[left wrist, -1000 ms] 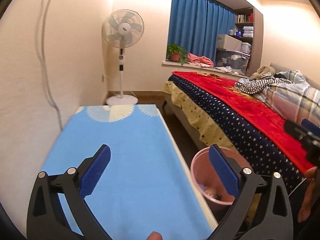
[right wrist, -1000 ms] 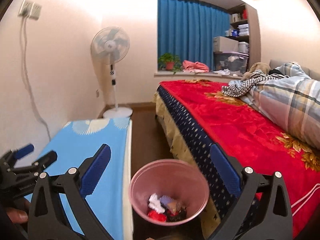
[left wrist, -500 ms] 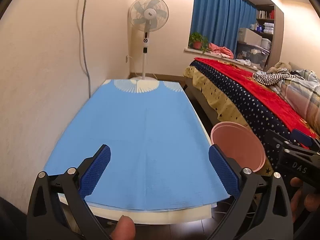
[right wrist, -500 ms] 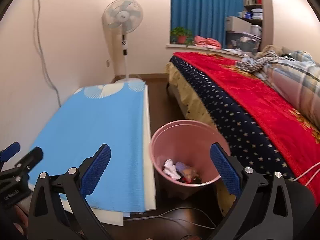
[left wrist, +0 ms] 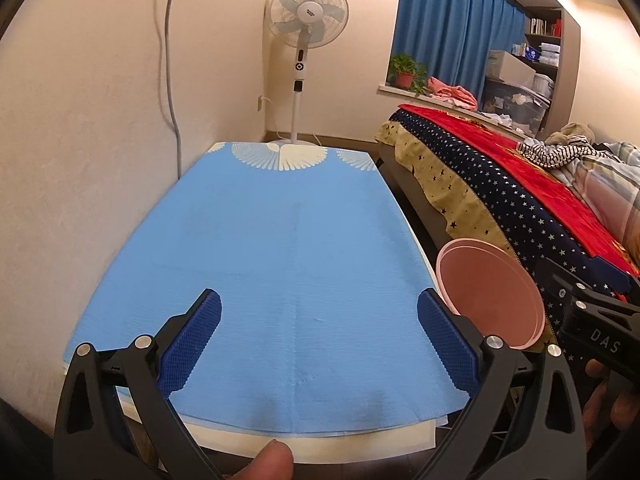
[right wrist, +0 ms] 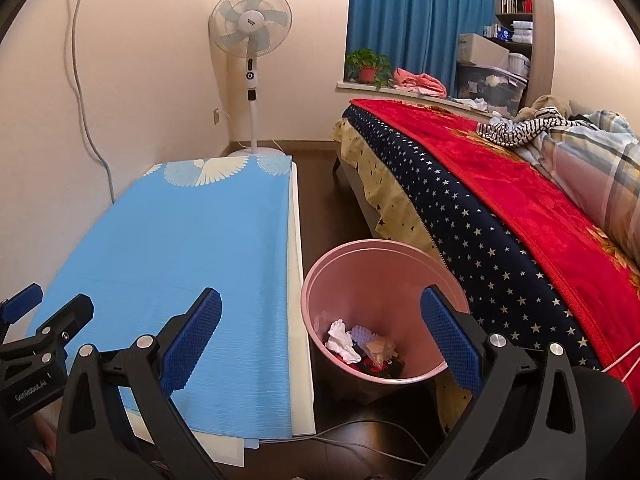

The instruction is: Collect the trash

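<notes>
**Trash lies loose in the pink bin; both grippers are spread and empty**

While nothing is held, the left gripper (left wrist: pixel 320 336) and the right gripper (right wrist: pixel 320 336) are each seen with their blue-padded fingers spread wide, nothing between them. The task's things, a small heap of crumpled white paper, a pale wrapper and dark and red scraps (right wrist: pixel 362 346), are found at the bottom of the round pink plastic waste bin (right wrist: pixel 316 280), which stands on the dark wooden floor (right wrist: pixel 316 168) between the low surface covered by a light-blue cloth (right wrist: pixel 180 248) and the bed with a red blanket over a navy star-patterned cover (right wrist: pixel 500 200).

The scraps are judged to be very light and soft; they would likely crush under the pads and could slip out if only a loose corner were pinched, so a hold across the bulk of a piece would be preferred. The bin itself is judged light, thin-walled and somewhat springy; it would best be taken at the rim, one finger inside and one outside, and it could tip if pushed sideways.

Room is tight: the bin sits just beside the cloth-covered surface's long edge on one side and close to the bed's overhanging cover on the other. Open floor is seen beyond, toward the white pedestal fan (right wrist: pixel 250 32). A thin cable (right wrist: pixel 360 426) lies on the floor in front of the bin and could be snagged. No trash is visible on the blue cloth.
</notes>
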`<state>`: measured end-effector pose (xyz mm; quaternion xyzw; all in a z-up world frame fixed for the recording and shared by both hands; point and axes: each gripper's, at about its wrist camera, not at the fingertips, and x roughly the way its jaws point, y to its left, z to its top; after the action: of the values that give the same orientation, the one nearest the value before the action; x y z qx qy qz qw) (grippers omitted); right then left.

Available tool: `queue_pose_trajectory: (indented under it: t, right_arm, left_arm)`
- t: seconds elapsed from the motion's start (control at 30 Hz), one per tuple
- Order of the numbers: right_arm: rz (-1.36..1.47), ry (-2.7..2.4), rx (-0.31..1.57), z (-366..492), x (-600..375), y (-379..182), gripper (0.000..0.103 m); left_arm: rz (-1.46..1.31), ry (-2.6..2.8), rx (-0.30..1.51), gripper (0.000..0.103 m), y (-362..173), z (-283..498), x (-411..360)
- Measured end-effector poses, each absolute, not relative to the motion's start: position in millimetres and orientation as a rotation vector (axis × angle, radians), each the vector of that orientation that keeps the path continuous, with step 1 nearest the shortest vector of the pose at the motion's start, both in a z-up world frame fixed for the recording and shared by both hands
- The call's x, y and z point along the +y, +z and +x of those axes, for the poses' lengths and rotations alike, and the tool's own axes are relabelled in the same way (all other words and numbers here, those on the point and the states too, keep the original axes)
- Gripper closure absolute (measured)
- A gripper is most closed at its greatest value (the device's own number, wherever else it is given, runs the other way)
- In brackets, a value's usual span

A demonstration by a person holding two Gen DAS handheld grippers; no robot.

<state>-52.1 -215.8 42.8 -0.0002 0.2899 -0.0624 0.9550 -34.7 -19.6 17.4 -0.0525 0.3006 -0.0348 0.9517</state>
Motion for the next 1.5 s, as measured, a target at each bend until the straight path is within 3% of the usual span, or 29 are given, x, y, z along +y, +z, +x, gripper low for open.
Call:
queue_pose_trajectory:
  t: [1.5]
  right_arm:
    - [-0.029, -0.143, 0.576, -52.5, -216.2, 41.4, 0.005]
  left_arm:
    - [-0.098, -0.075, 0.602, 0.008, 16.3, -34.0, -22.2]
